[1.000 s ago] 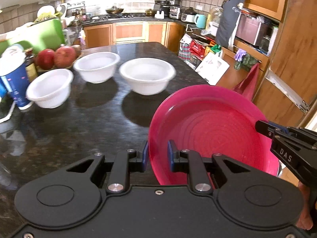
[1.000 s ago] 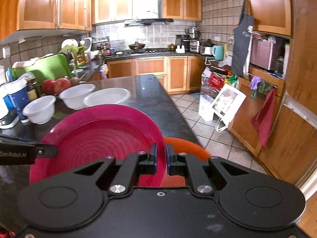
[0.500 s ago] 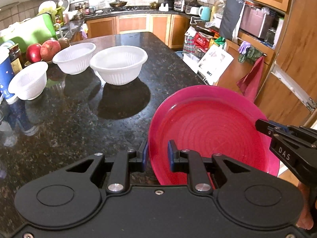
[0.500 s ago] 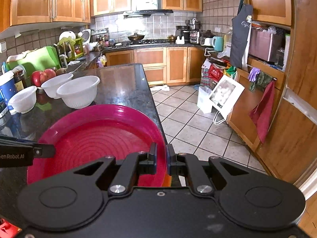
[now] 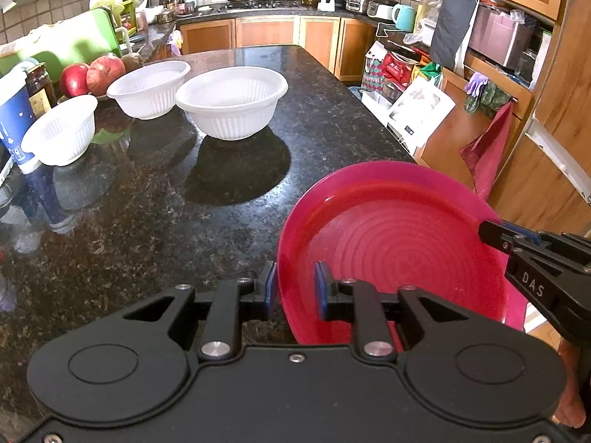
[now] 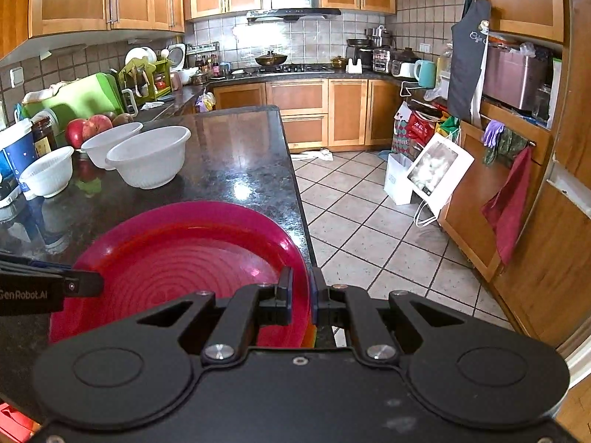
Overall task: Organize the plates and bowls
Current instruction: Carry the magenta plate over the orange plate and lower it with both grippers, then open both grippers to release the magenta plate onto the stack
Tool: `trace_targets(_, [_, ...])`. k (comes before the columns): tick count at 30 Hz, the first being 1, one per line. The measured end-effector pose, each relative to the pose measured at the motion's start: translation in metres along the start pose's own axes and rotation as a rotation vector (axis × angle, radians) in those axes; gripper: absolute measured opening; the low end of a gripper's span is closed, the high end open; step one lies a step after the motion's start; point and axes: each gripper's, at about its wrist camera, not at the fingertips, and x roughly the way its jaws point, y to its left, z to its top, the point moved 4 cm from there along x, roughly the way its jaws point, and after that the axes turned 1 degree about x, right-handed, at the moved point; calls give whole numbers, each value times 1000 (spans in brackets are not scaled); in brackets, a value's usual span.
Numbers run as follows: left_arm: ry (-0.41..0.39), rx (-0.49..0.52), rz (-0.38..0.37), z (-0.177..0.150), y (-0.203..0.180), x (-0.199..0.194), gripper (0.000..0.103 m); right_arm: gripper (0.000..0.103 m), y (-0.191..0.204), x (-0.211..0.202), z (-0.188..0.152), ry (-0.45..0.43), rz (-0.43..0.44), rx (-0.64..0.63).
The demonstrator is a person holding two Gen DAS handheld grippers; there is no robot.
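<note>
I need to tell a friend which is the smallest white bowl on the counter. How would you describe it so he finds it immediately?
Start at the dark granite counter and find the row of three white ribbed bowls along its left side. The smallest white bowl is the nearest of the three, right beside a blue paper cup. Its neighbours, the middle bowl and the largest bowl, are clearly wider.

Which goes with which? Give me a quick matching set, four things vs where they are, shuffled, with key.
Things:
1. pink plate
2. small white bowl
3. apples
4. red cloth

Places:
A. hanging on the cabinet front at right
B. behind the white bowls
C. gripped at its rim by both the left claw and the right claw
D. beside the blue cup

Pairs: 1-C, 2-D, 3-B, 4-A
</note>
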Motion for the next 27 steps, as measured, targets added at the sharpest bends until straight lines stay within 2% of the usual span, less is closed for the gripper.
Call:
trace_targets(2, [-5, -10, -5, 0, 0, 0, 38, 18, 1, 1, -2, 5, -4, -3])
trace_targets(3, [-9, -16, -5, 0, 0, -1, 46, 18, 2, 1, -3, 5, -4, -6])
trace_targets(5, [-25, -30, -7, 0, 2, -3, 55, 18, 3, 0, -4, -1, -7, -11])
trace_targets(9, [-42, -53, -13, 0, 5, -6, 55, 28, 6, -2, -2, -28, -5, -26])
trace_targets(20, [-67, -73, 34, -4, 20, -20, 55, 30, 10, -14, 5, -87, 19, 17])
trace_targets(27, [-105, -85, 68, -10, 46, -36, 56, 38, 30, -22, 8, -112, 59, -5])
